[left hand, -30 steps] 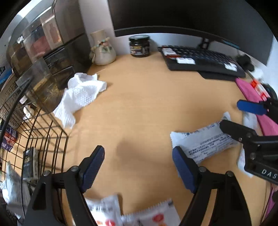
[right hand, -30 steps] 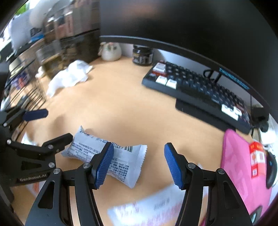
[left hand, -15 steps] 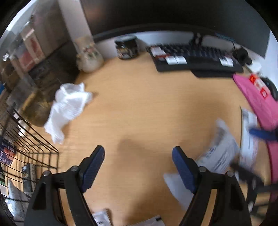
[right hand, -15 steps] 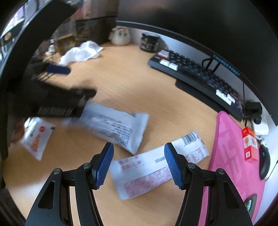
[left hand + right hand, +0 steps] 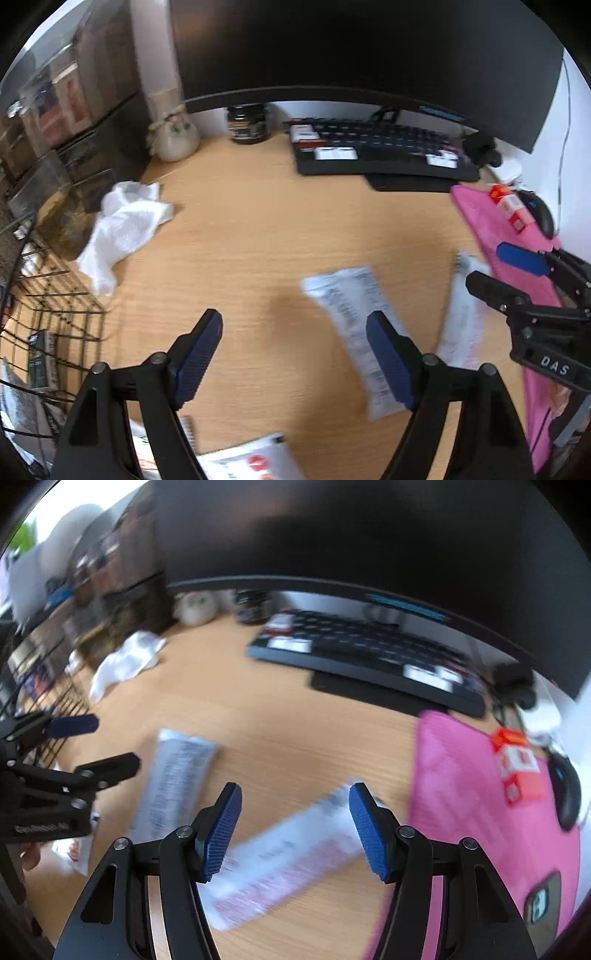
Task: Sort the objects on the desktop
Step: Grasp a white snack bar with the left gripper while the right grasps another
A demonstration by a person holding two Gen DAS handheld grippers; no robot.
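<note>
Pale wood is filling both views as I am holding two claws over a cluttered desk (image 5: 258,229), with nothing yet picked. My left claw (image 5: 295,354) is hanging released, jaws spread wide over bare wood, and I am gripping nothing with it. My right claw (image 5: 295,830) is hovering with jaws parted too, empty, above a pink-printed white packet (image 5: 280,864) lying flat near the pink mat (image 5: 476,812); I am judging this packet to be its next pick, since it is sitting framed between the blue pads without touching them.

A second white packet (image 5: 354,328) with grey print is lying flat just to the left of it, between the two claws, and more packets (image 5: 255,461) with red marks are showing at the near edge, under the left claw. A crumpled white cloth (image 5: 122,229) is lying farther left, loose on the wood.

At the near left, a black wire basket (image 5: 55,314) is standing open-topped, and I am taking it as the place the loose things belong. Inside it a dark small pack (image 5: 40,358) and other wrapped items are showing through the bars, too blurred to name. A keyboard (image 5: 376,155), a dark jar (image 5: 247,123) and a pale vase (image 5: 173,136) are lining the far edge under the monitor. On the mat a red-and-white box (image 5: 517,764) is lying beside a mouse (image 5: 567,794).
</note>
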